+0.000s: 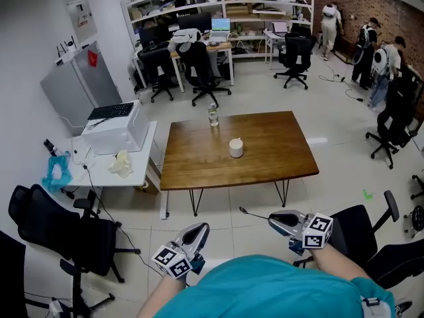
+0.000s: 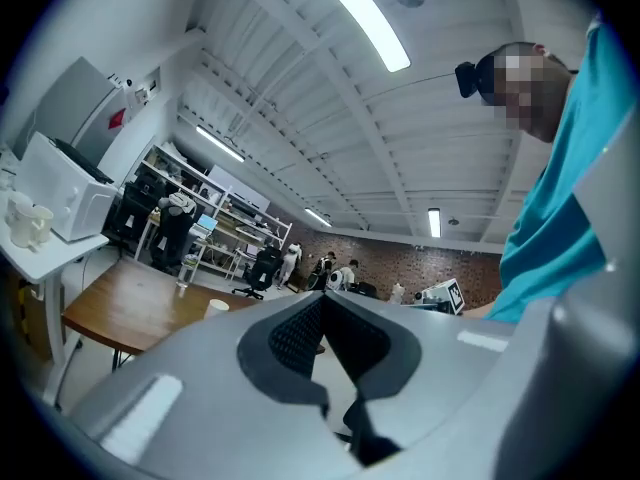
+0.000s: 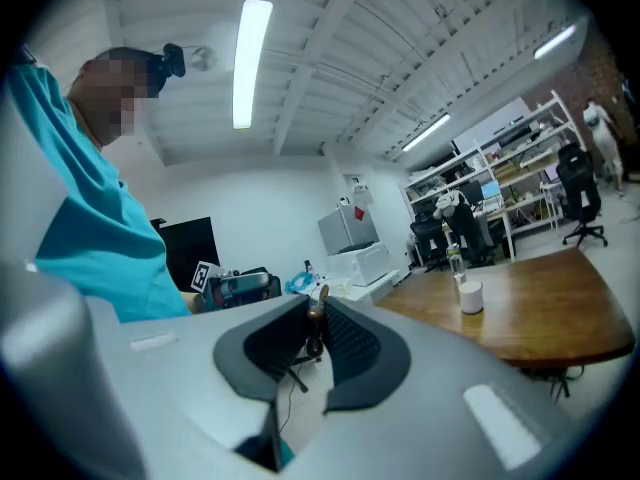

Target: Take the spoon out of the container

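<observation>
The white container (image 1: 236, 148) stands on the wooden table (image 1: 278, 158), far ahead of both grippers; it also shows in the right gripper view (image 3: 471, 297). My right gripper (image 1: 271, 218) is held low near my body, shut on the thin dark spoon (image 1: 254, 214), which sticks out to the left. In the right gripper view the spoon (image 3: 316, 313) is pinched between the pads of the right gripper (image 3: 316, 333). My left gripper (image 1: 200, 230) hangs beside it, jaws together and nothing in them, as the left gripper view (image 2: 322, 306) also shows.
A clear bottle (image 1: 212, 114) stands at the table's far edge. A white side table (image 1: 142, 171) with a printer (image 1: 114, 128) is left of it. Black office chairs stand at my left (image 1: 63, 234) and right (image 1: 361, 234). People stand at the far right (image 1: 371, 52).
</observation>
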A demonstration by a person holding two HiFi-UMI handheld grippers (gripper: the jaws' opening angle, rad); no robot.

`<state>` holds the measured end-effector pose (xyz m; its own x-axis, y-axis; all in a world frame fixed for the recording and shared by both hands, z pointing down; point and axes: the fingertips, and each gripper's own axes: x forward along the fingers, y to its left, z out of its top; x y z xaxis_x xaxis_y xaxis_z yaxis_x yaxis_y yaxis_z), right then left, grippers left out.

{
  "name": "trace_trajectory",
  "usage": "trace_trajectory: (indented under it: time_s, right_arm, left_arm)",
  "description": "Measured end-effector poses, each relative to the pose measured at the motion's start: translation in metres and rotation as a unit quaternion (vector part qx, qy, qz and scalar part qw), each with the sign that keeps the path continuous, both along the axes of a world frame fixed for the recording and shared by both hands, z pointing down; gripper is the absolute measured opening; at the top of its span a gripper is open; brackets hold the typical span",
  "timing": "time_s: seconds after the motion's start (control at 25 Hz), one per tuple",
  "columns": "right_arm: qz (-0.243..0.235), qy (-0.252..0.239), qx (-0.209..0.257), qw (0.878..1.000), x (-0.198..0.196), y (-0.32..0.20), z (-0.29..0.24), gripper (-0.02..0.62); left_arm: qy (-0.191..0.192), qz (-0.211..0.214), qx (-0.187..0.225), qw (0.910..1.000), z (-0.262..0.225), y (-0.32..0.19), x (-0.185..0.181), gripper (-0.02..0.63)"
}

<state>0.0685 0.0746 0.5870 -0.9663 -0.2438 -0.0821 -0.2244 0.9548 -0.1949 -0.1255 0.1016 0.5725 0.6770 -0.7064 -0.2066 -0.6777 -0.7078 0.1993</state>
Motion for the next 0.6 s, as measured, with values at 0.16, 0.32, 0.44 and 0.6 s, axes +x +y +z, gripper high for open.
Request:
trace_trajectory:
  time_s: [0.16, 0.32, 0.44, 0.6]
  right_arm:
    - [0.005, -0.018, 0.007, 1.000, 0.042, 0.016, -0.011, 0.047]
    - [0.015, -0.022, 0.017, 0.999, 0.055, 0.010, -0.011, 0.046]
    - [0.023, -0.017, 0.028, 0.999, 0.053, 0.004, -0.015, 0.045]
    - [0.027, -0.011, 0.031, 0.999, 0.044, -0.007, -0.016, 0.044]
  left_arm:
    - [-0.013, 0.012, 0.002, 0.9998, -0.003, 0.019, 0.043, 0.000]
    - [-0.021, 0.016, 0.002, 0.9997, -0.005, 0.016, 0.060, 0.000]
    - [-0.029, 0.016, 0.001, 0.9994, -0.008, 0.013, 0.057, 0.000]
    - [-0.027, 0.014, 0.000, 0.9995, -0.006, 0.005, 0.046, 0.000]
